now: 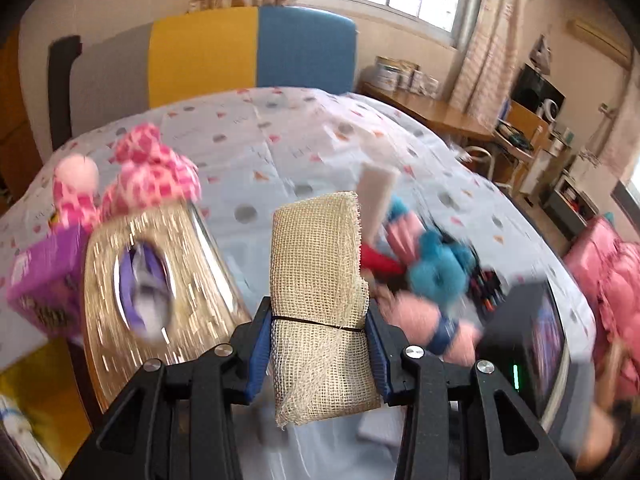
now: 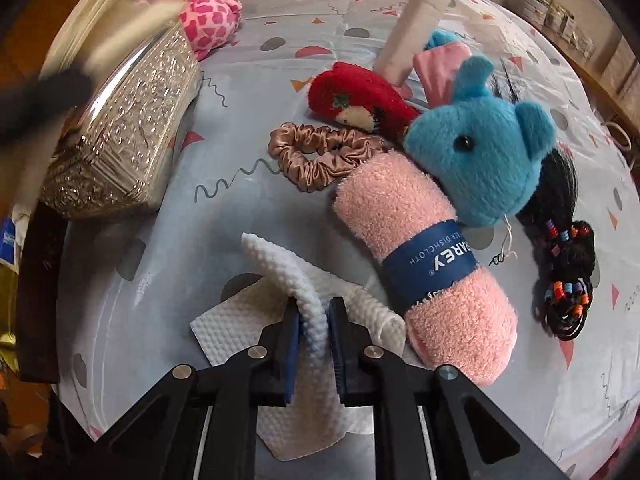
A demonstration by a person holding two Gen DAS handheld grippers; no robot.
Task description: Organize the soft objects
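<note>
Left gripper (image 1: 318, 354) has its blue-padded jaws clamped on a roll of beige mesh cloth (image 1: 318, 280), a thin black band round its middle, the roll standing upright above the bed (image 1: 280, 136) with its patterned sheet. The left wrist view is smeared by motion, so details beyond the roll are soft. To the roll's left sits the ornate gold tissue box (image 1: 160, 280), oval opening on top, and behind that a pink spotted plush (image 1: 152, 172) next to a purple box (image 1: 44, 276).

Over on the right, the right gripper (image 2: 314, 344) pinches a fold of white waffle-textured cloth (image 2: 280, 264), jaws nearly together with the fabric squeezed between them; the rest of the cloth lies crumpled on the sheet beneath. Just right of it lies a rolled pink dishcloth (image 2: 440, 260) with a navy paper band, and a blue plush animal (image 2: 480, 152) rests its head on the roll's upper end. A bronze satin scrunchie (image 2: 320, 156) touches the dishcloth's top edge, with a red plush piece (image 2: 360, 100) just behind it. A white rolled item (image 2: 416, 32) leans further back. Far right, a black hairpiece with coloured beads (image 2: 568, 264) lies on the sheet. The tissue box, silvery in this view, shows at the left, pink plush behind it
</note>
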